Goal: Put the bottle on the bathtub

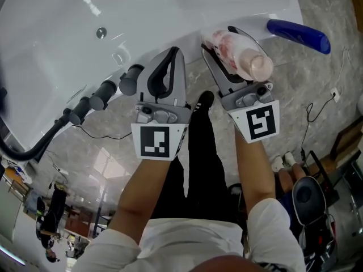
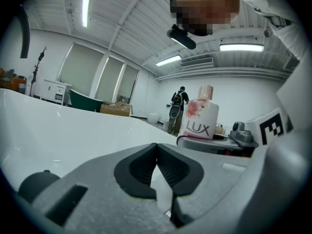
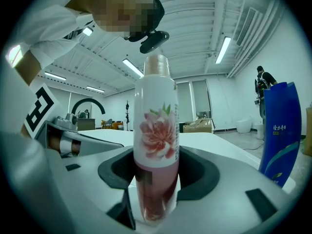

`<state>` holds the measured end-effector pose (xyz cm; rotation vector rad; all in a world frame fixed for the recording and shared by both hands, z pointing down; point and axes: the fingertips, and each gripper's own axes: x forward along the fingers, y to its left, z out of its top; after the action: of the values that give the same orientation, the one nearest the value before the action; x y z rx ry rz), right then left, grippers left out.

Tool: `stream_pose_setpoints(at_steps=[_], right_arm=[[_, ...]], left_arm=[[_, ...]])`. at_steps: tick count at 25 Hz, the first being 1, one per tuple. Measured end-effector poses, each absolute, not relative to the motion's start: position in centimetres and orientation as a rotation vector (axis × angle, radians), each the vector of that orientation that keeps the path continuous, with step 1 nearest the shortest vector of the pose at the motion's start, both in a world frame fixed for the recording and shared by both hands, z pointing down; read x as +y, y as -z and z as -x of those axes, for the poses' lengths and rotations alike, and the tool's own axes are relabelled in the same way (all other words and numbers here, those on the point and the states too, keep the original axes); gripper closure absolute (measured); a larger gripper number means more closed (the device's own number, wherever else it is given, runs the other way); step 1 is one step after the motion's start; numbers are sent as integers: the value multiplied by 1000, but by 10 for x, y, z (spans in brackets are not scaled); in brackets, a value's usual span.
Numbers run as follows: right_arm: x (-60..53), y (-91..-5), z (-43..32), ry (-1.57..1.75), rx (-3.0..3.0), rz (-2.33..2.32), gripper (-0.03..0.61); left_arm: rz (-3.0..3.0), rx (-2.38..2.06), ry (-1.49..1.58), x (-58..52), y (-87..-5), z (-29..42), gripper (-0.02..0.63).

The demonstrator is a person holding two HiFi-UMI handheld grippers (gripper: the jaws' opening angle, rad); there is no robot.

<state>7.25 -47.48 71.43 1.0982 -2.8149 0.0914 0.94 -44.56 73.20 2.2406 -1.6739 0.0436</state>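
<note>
The pink-and-white flower-print bottle point(image 1: 241, 52) stands upright between the jaws of my right gripper point(image 1: 218, 39), which is shut on its lower body. In the right gripper view the bottle point(image 3: 156, 145) fills the centre, held by that gripper point(image 3: 156, 177). It hangs at the edge of the white bathtub point(image 1: 142, 16), over the rim. My left gripper point(image 1: 173, 52) is beside it on the left, shut with nothing between its pads; in its own view the left gripper's point(image 2: 156, 149) tips meet, and the bottle point(image 2: 200, 116) shows to the right.
A blue bottle point(image 1: 298, 34) stands on the tub rim just right of the held bottle, close in the right gripper view point(image 3: 279, 130). Black tap handles point(image 1: 105, 92) and a black hose point(image 1: 34, 143) sit on the rim at left. Marble floor lies below.
</note>
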Motion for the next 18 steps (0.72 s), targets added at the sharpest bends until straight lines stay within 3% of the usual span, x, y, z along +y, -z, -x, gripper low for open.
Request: stream_pose_setpoints(at_steps=[18], right_arm=[[-478,-720,-65,-27,-2783,-1091,347]], left_arm=[[-2204,-1619,-57,-434,-743,-16,598]])
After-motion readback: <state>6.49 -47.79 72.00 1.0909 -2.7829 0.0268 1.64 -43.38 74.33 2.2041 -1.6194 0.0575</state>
